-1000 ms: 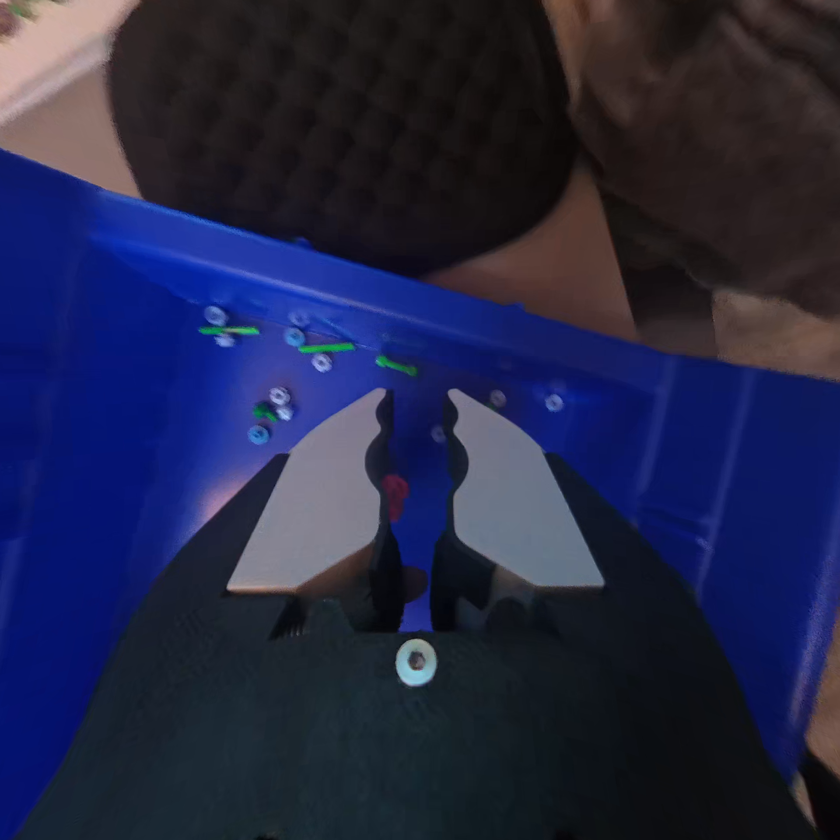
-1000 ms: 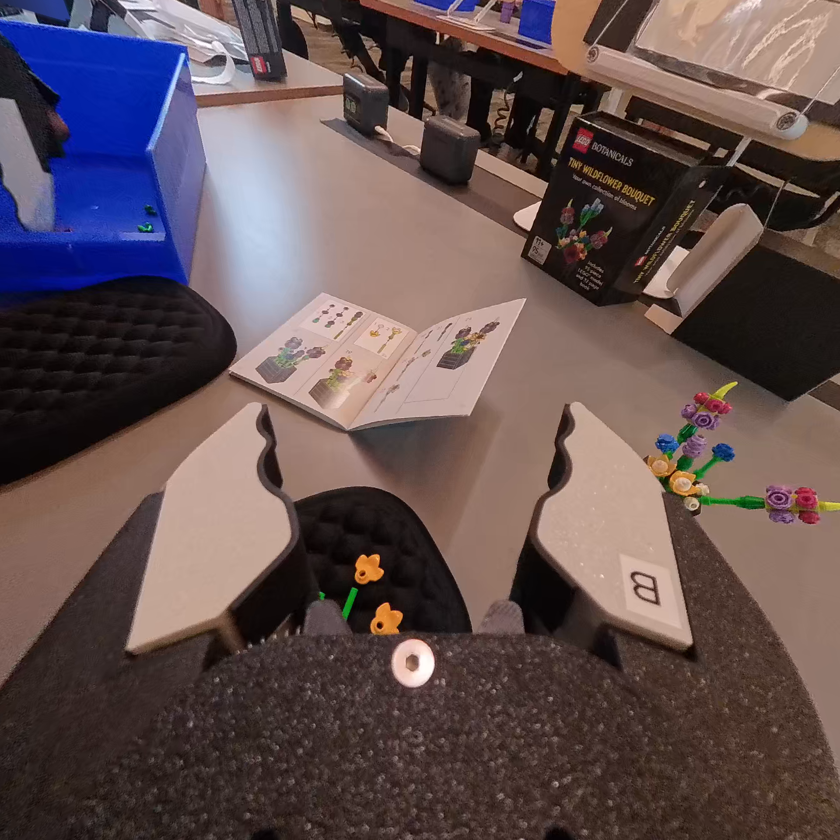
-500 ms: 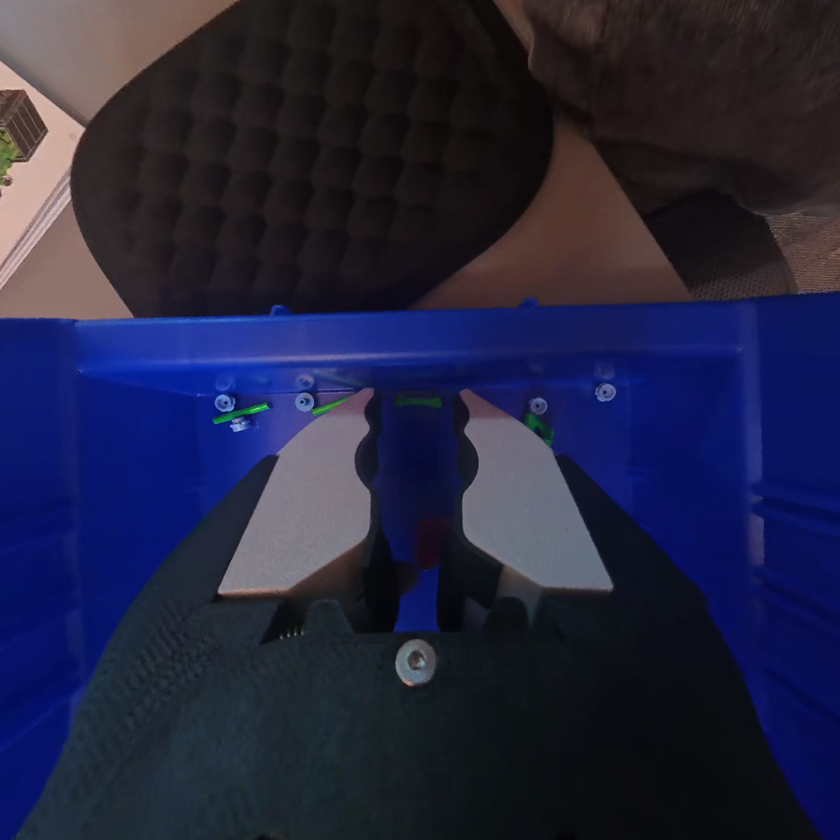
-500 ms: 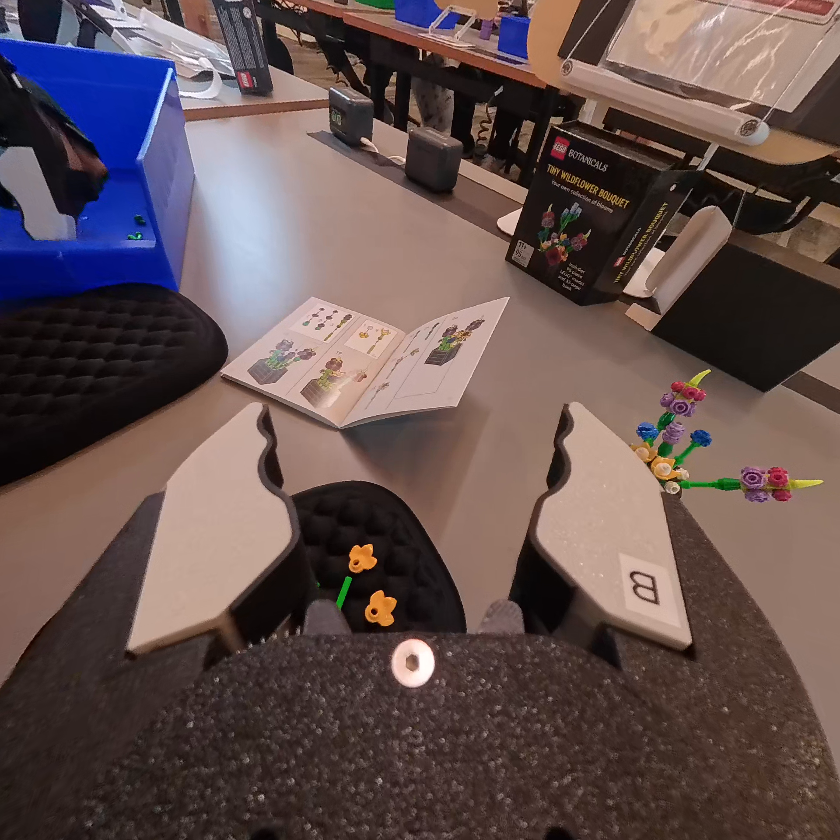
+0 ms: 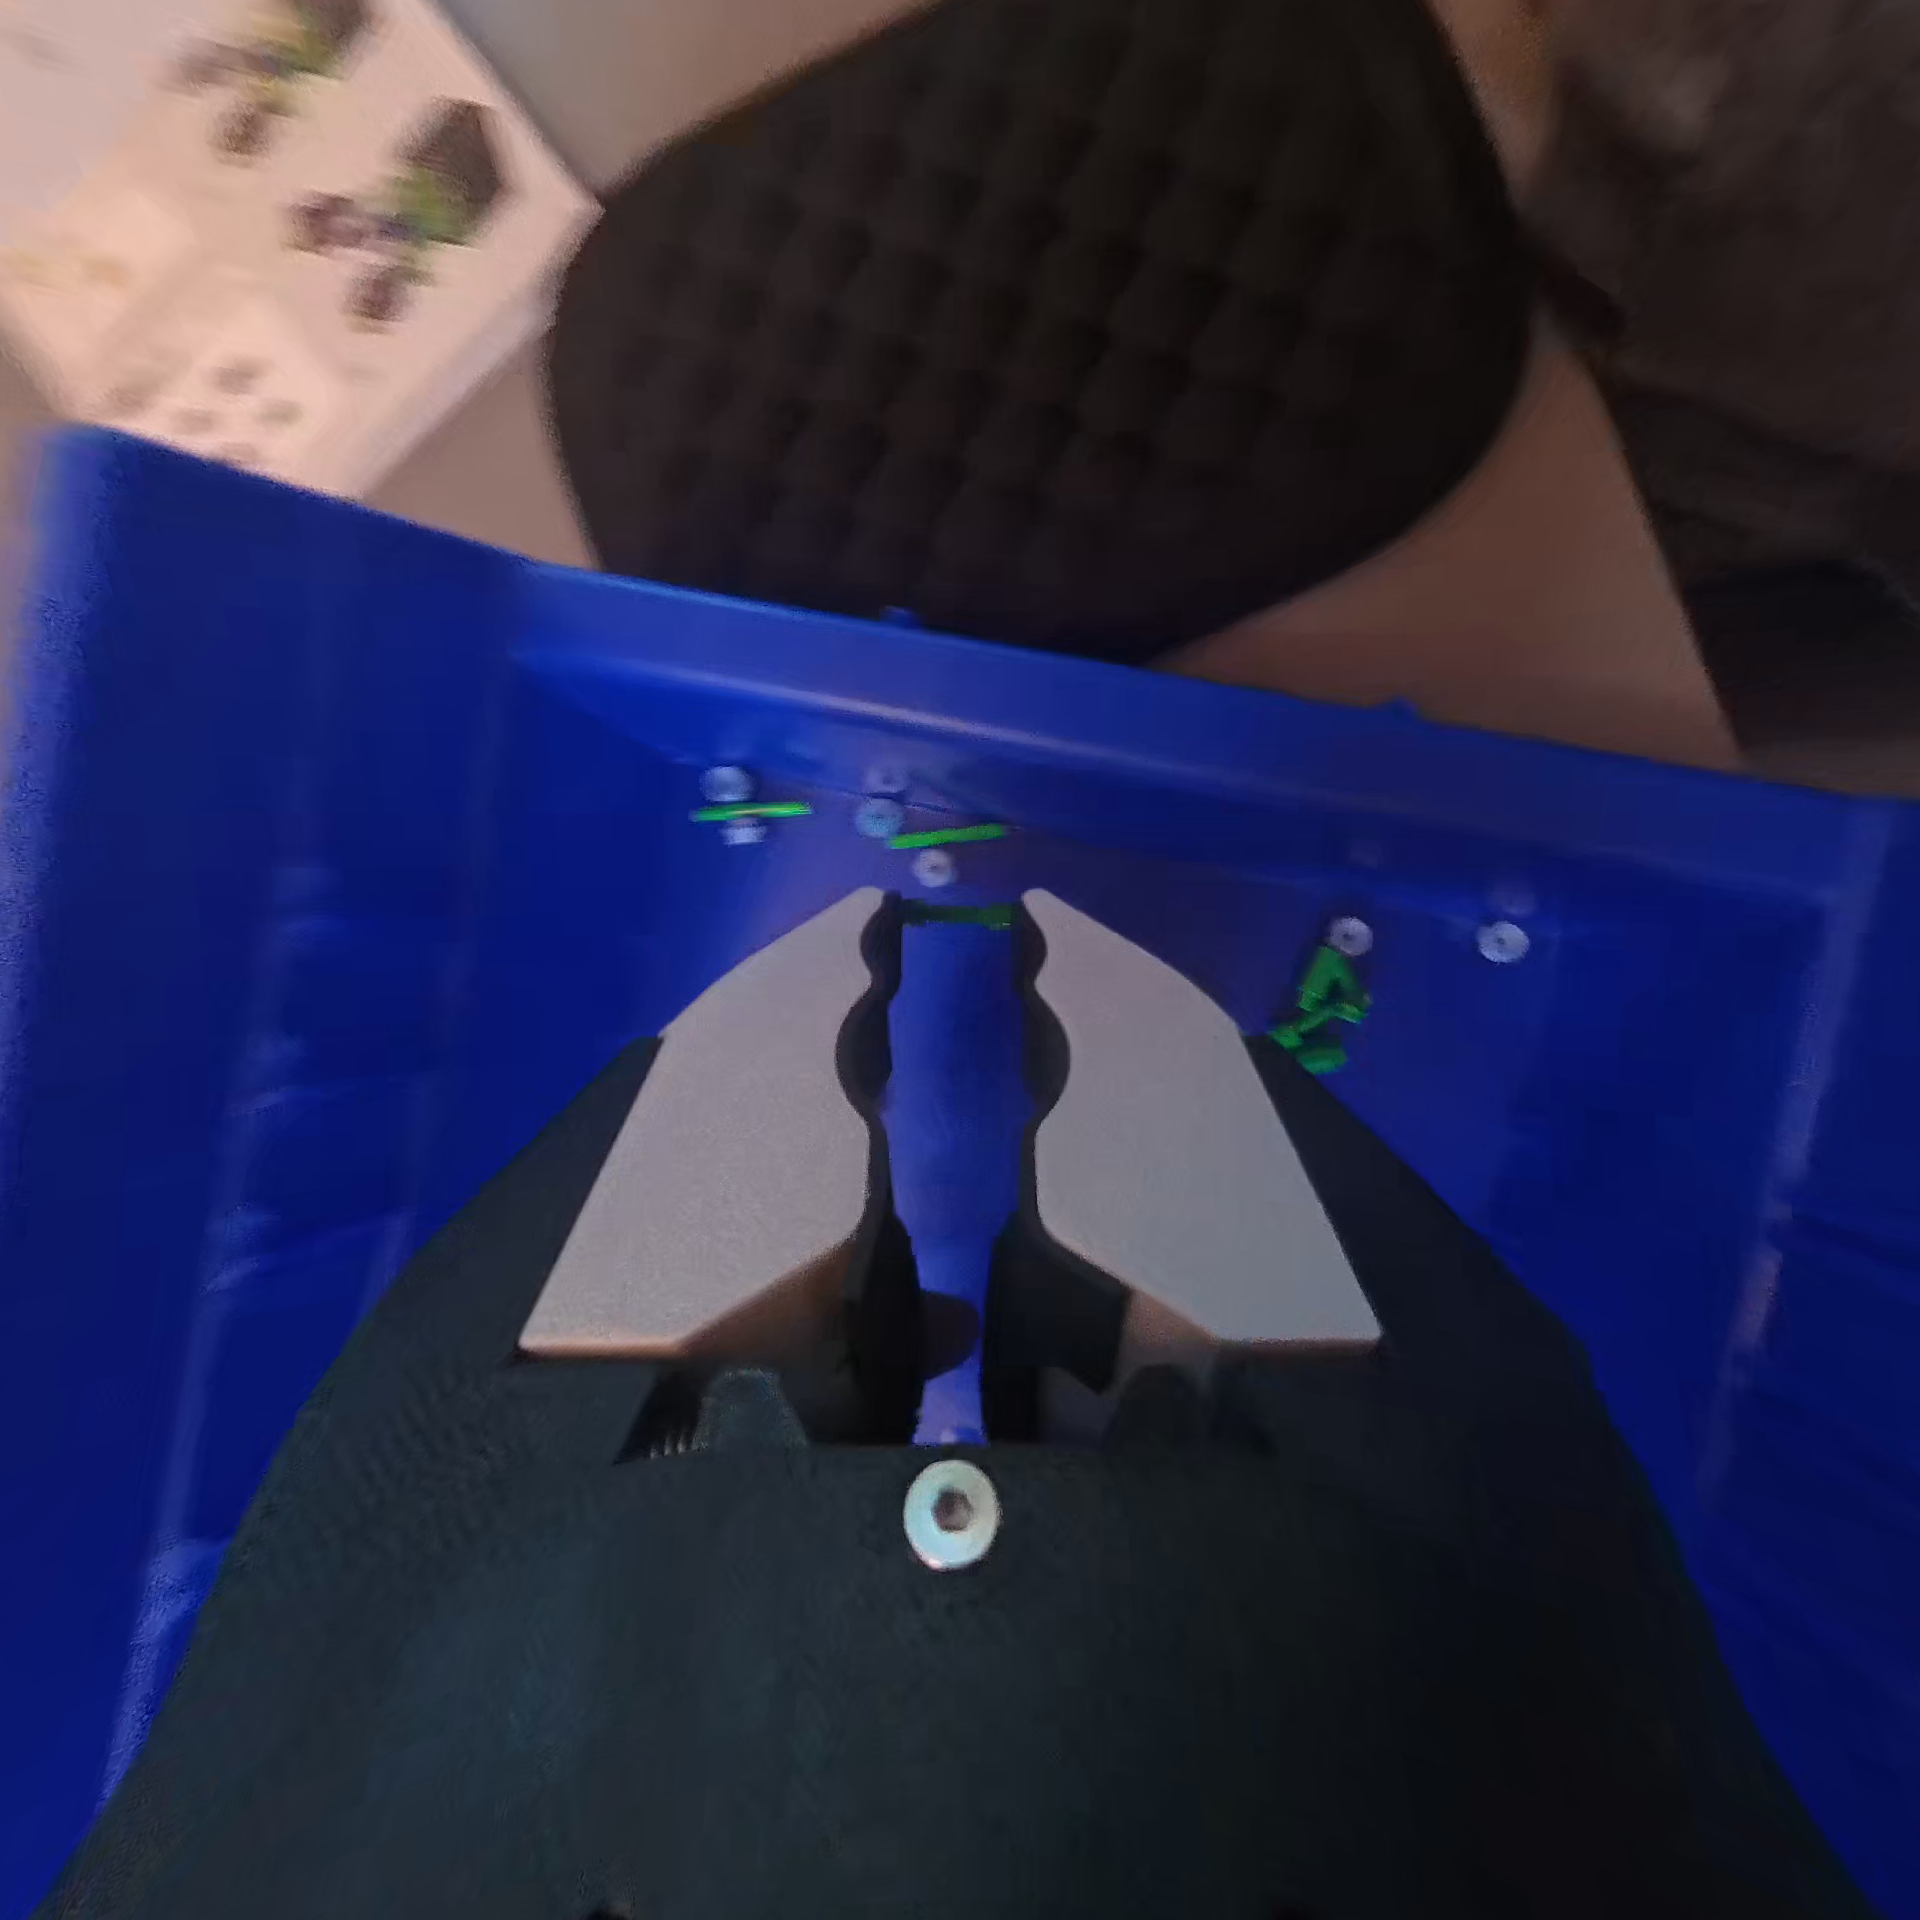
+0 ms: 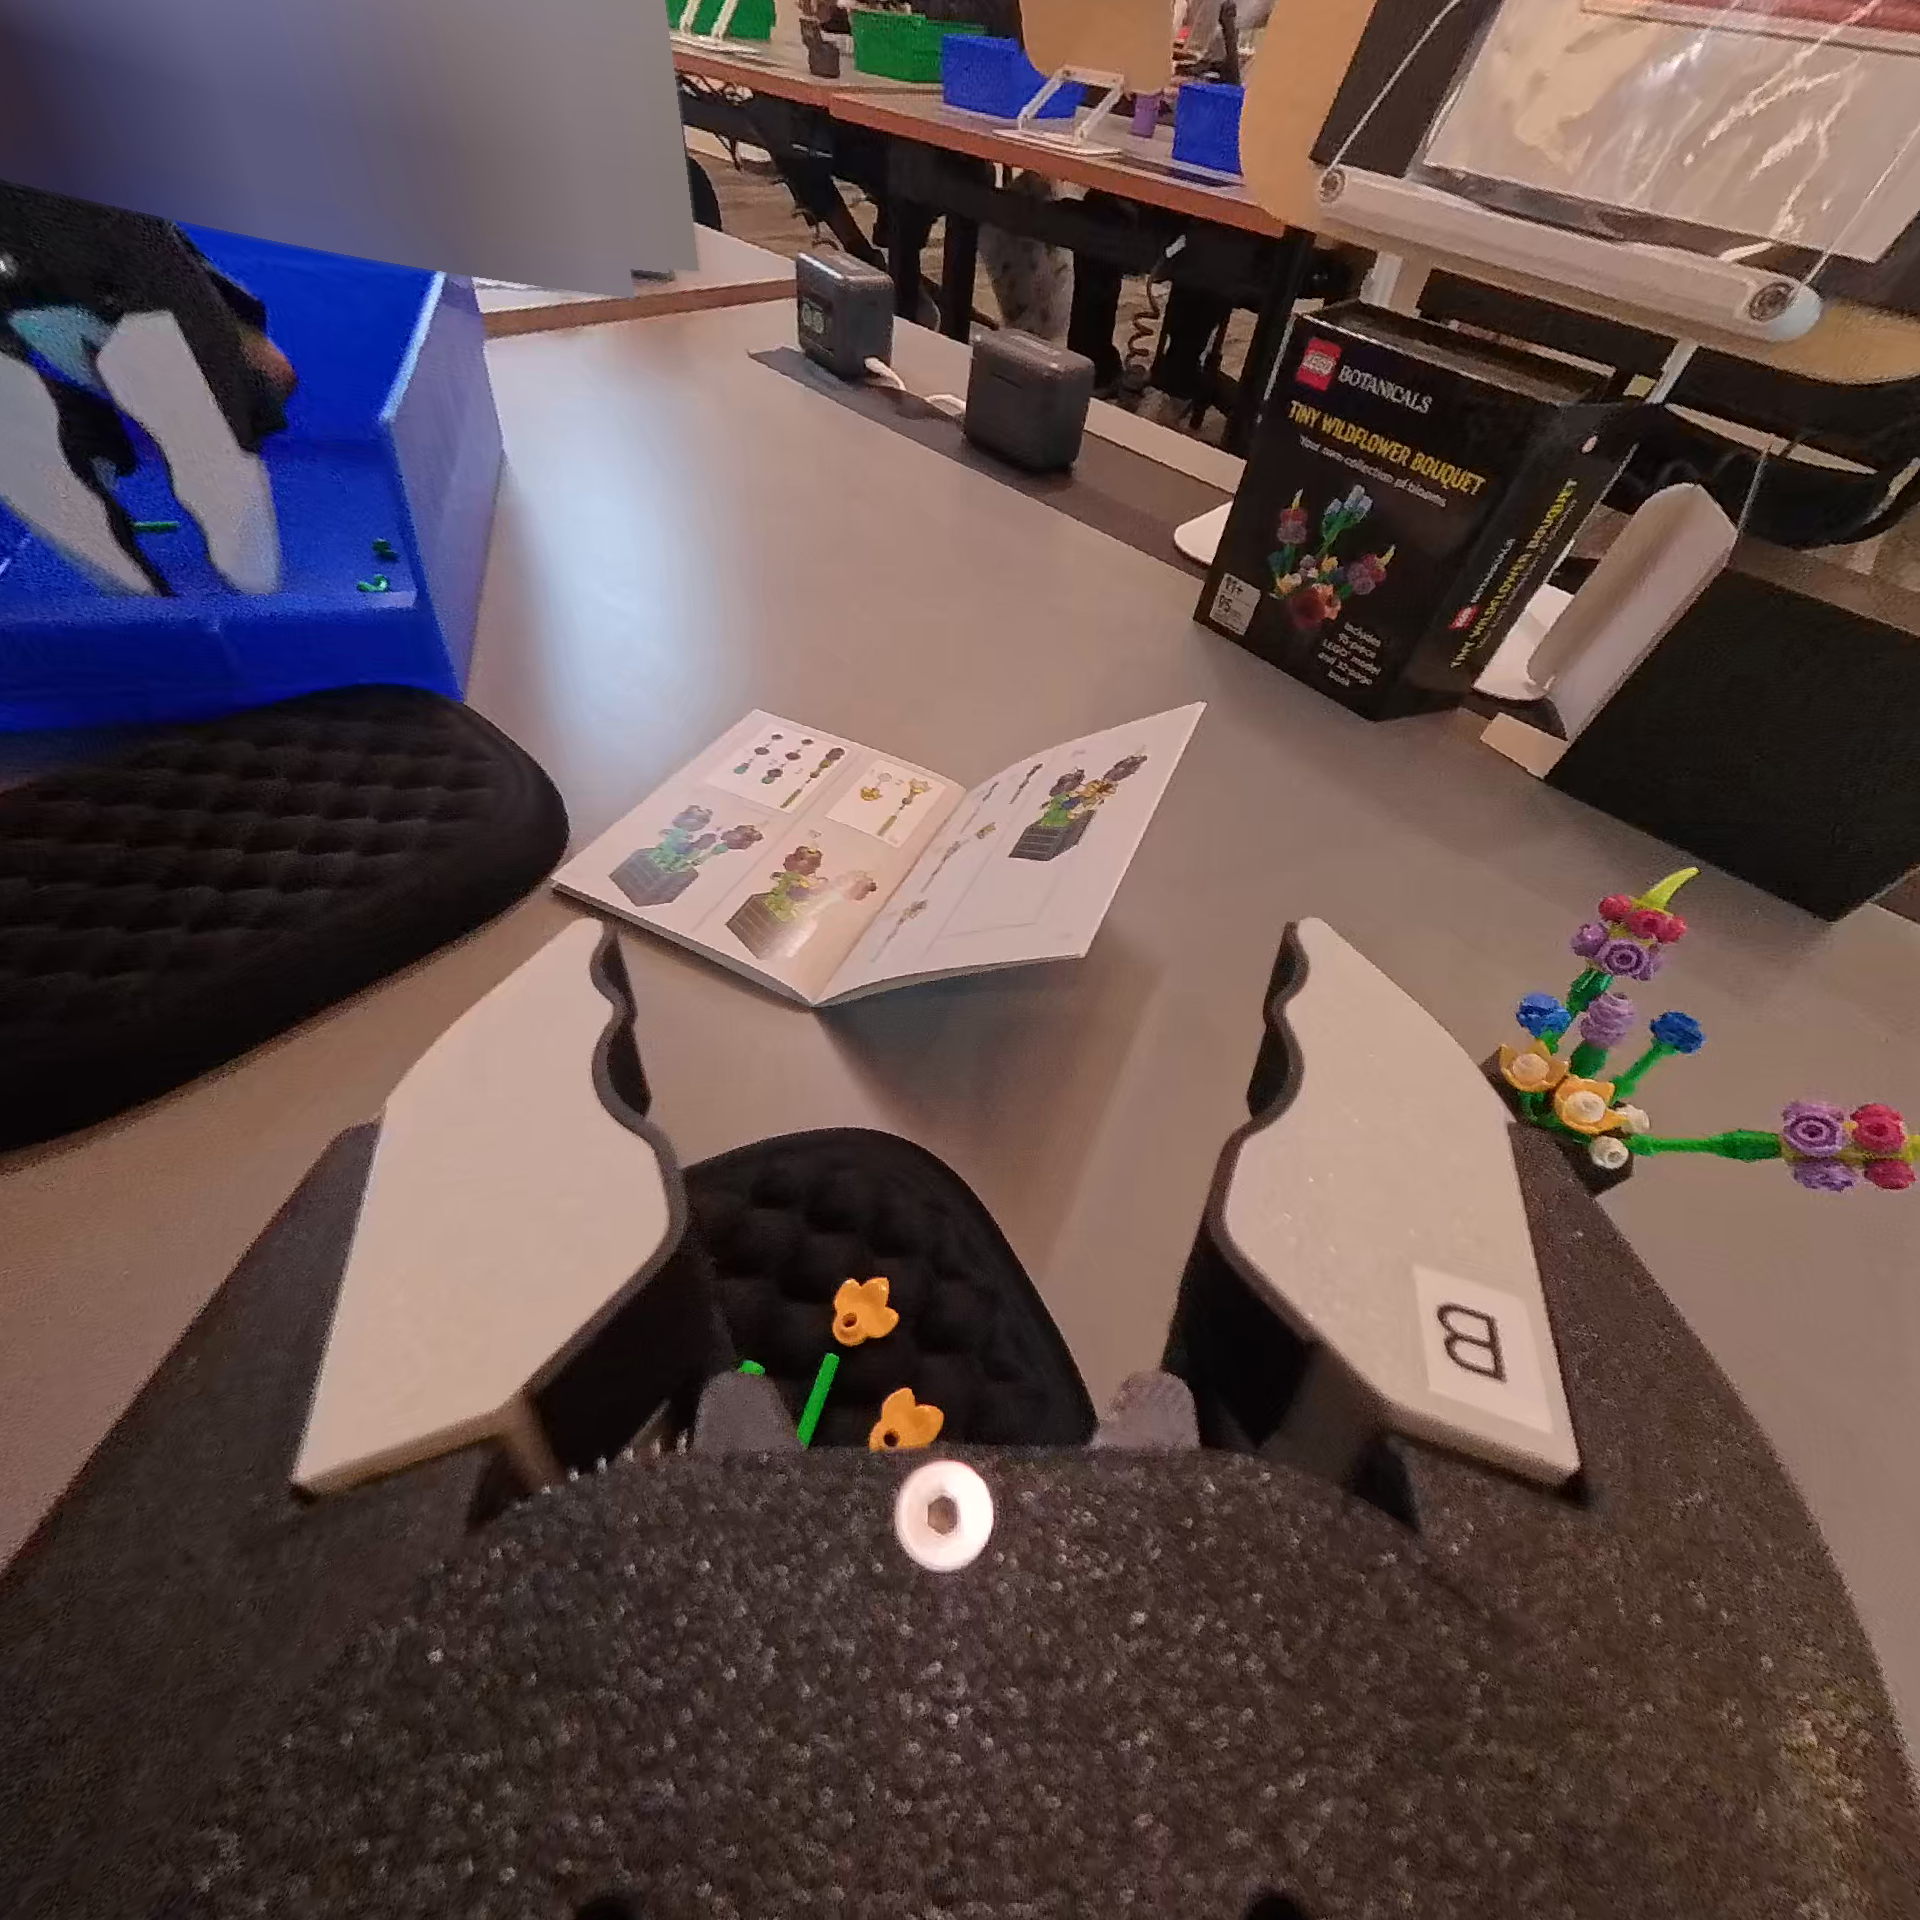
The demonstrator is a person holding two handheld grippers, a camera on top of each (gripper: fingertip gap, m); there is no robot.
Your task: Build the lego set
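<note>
At the right edge of the right wrist view a partly built flower bouquet (image 6: 1621, 1070) is seen on the desk (image 6: 831, 582). Orange flowers (image 6: 864, 1311) lie loose beneath the spread, empty right gripper (image 6: 940, 1049). Lower down the left wrist view, the left gripper (image 5: 956, 914) is narrowly parted over a green stem (image 5: 956, 914) in the blue bin (image 5: 1143, 717); much seems unbuilt

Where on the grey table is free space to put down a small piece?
Bare table lies between the blue bin, the open booklet and the black box. Another bare strip runs between the booklet and the flower model. The small black mat already carries orange flowers.
</note>
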